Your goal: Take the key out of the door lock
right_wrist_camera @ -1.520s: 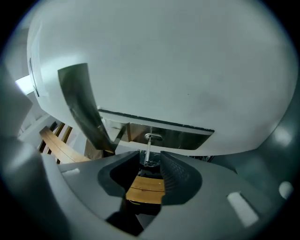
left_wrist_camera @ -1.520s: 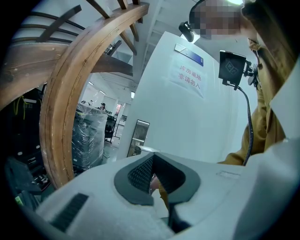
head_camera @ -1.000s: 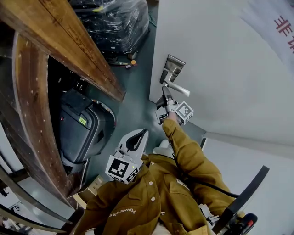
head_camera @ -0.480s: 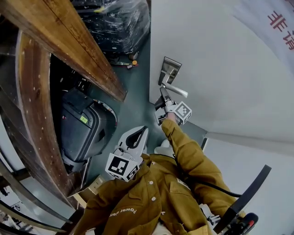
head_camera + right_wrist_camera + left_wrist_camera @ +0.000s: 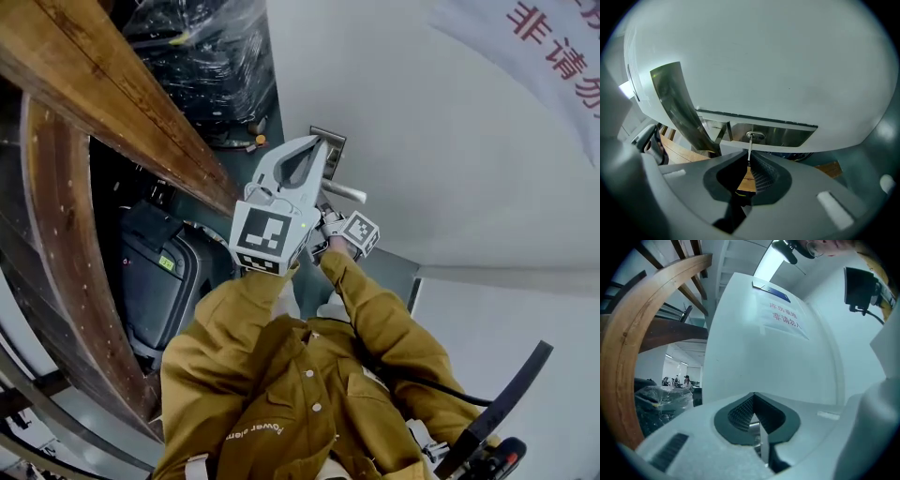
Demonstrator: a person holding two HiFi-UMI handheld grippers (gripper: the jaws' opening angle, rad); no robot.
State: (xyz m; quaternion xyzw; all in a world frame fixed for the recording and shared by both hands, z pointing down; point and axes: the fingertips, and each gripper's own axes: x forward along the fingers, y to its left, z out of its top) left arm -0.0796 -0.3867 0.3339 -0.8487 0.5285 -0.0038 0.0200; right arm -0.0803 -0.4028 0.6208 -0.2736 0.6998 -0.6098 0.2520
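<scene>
Right gripper is clamped on the key. In the right gripper view its two jaws pinch together on the key's near end, and the thin blade runs from them toward 12 o'clock into the keyhole. So the key sits in the lock, in the steel lock plate on the white door. The handle sweeps off at 10 o'clock from the keyhole.

I judge the key to be small, light and stiff, made of smooth metal that can slide between the pads if the pinch is weak. Seen edge-on, the blade looks thin enough to bend or bind if I pull at an angle. The flat head is the place to hold it, faces against the pads, which seems to be my present grip. The pull should go straight back along the blade, with no twist.

Left gripper hovers near the lock plate, at 10 o'clock from the right one in the head view. Its jaws are together with nothing between them.
</scene>
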